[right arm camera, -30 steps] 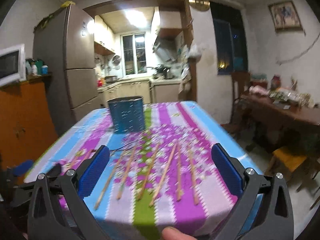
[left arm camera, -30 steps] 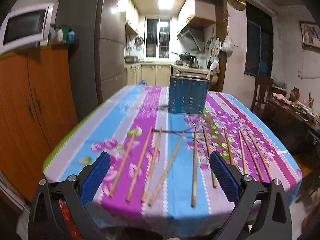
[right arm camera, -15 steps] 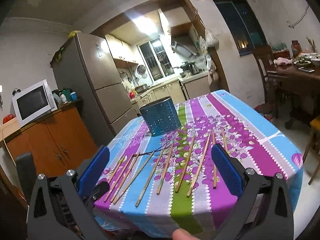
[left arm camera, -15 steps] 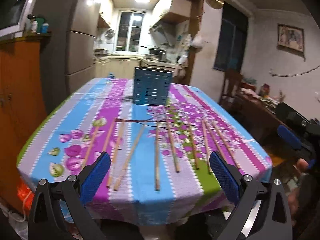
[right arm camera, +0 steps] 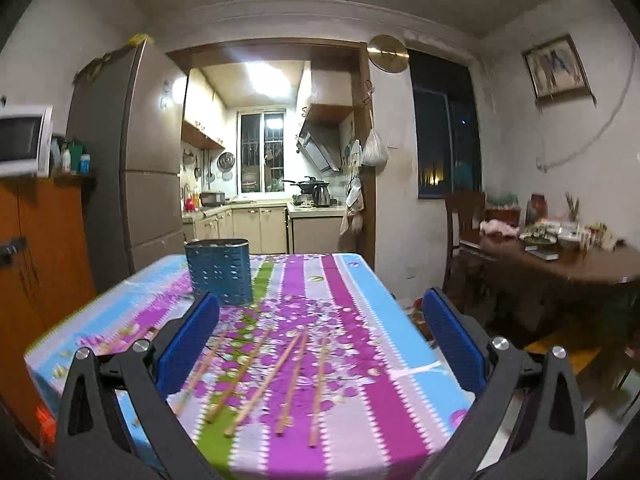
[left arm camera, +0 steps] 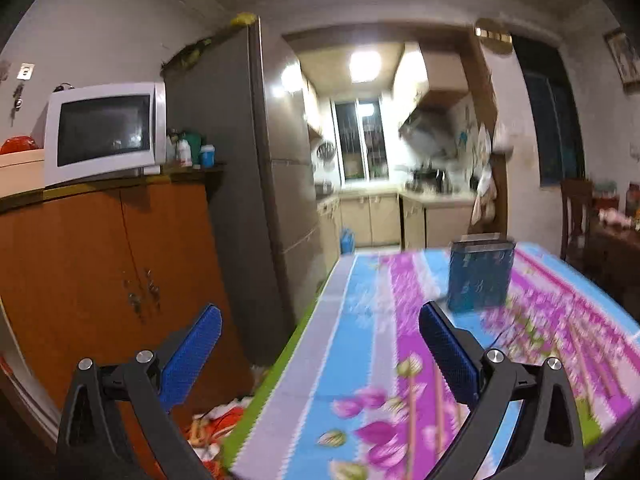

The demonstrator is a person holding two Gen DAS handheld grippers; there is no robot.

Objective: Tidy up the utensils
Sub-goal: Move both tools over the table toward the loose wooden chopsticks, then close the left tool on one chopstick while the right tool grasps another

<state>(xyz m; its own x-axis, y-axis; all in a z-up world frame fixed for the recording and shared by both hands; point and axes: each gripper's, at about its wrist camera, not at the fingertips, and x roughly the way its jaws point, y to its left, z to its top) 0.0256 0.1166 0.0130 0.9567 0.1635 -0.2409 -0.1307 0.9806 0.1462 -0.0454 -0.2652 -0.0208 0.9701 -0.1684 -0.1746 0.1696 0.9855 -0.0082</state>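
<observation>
Several wooden chopsticks [right arm camera: 265,376] lie side by side on the striped floral tablecloth [right arm camera: 360,304], near its front edge. A blue perforated utensil holder [right arm camera: 219,271] stands upright behind them at the table's far left. My right gripper [right arm camera: 320,344] hangs open above the chopsticks with nothing between its blue pads [right arm camera: 188,346]. In the blurred left wrist view the holder [left arm camera: 480,274] stands far right on the tablecloth [left arm camera: 360,360]. My left gripper [left arm camera: 320,356] is open and empty over the table's left edge, one pad [left arm camera: 191,354] off the table.
An orange wooden cabinet [left arm camera: 100,276] with a white microwave [left arm camera: 104,130] stands left of the table, a tall grey fridge [left arm camera: 248,184] beside it. A dark wooden side table [right arm camera: 560,276] with clutter and a chair [right arm camera: 464,220] sits to the right. The kitchen lies beyond.
The left wrist view has swung left toward the cabinet and table's left edge, with motion blur. The right wrist view has dropped lower and closer to the chopsticks. Both grippers stay open.
</observation>
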